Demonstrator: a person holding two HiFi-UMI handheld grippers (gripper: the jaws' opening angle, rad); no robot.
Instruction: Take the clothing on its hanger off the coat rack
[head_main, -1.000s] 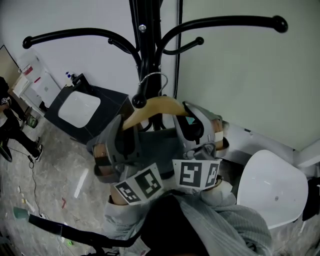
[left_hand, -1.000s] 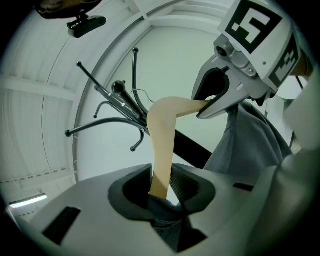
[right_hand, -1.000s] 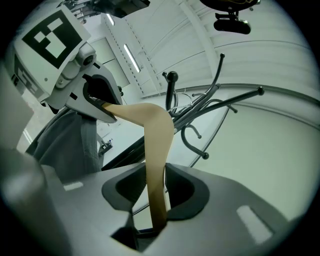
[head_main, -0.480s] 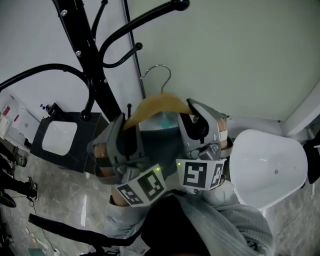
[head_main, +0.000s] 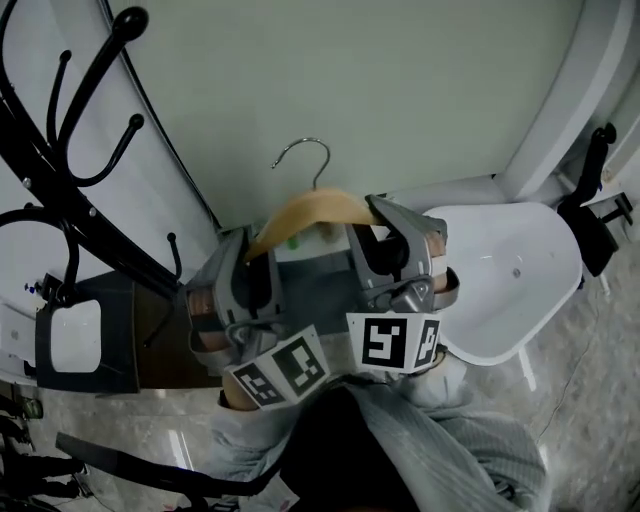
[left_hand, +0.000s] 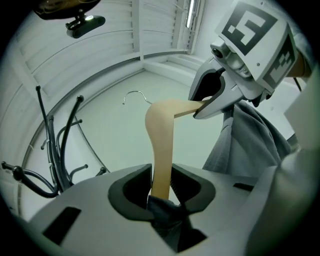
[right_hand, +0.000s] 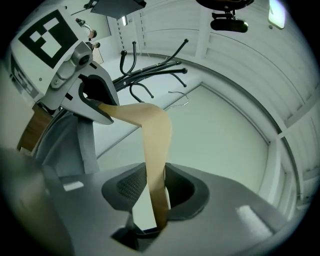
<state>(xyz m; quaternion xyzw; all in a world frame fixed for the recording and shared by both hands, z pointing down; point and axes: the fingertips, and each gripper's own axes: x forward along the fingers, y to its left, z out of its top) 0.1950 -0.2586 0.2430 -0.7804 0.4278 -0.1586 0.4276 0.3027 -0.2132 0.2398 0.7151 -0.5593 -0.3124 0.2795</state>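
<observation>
A wooden hanger (head_main: 310, 208) with a metal hook (head_main: 303, 158) hangs free in the air, apart from the black coat rack (head_main: 62, 255) at the left. Grey clothing (head_main: 318, 278) drapes below it. My left gripper (head_main: 252, 262) is shut on the hanger's left arm (left_hand: 161, 160), with cloth bunched at the jaws' base. My right gripper (head_main: 386, 240) is shut on the right arm (right_hand: 156, 150). Each gripper view shows the other gripper: the right gripper (left_hand: 225, 95) with the clothing (left_hand: 247, 145) below it, and the left gripper (right_hand: 90, 95). The rack (right_hand: 150, 70) stands behind.
A white chair (head_main: 505, 285) stands close at the right. A black stand with a white top (head_main: 72, 340) sits low on the left under the rack's arms. A pale wall fills the area behind the hook. A black strap crosses the floor at lower left.
The hanger's hook has come off the rack's arm. Both grippers have carried hanger and clothing to the right, away from the rack, which now lies at the left edge.
</observation>
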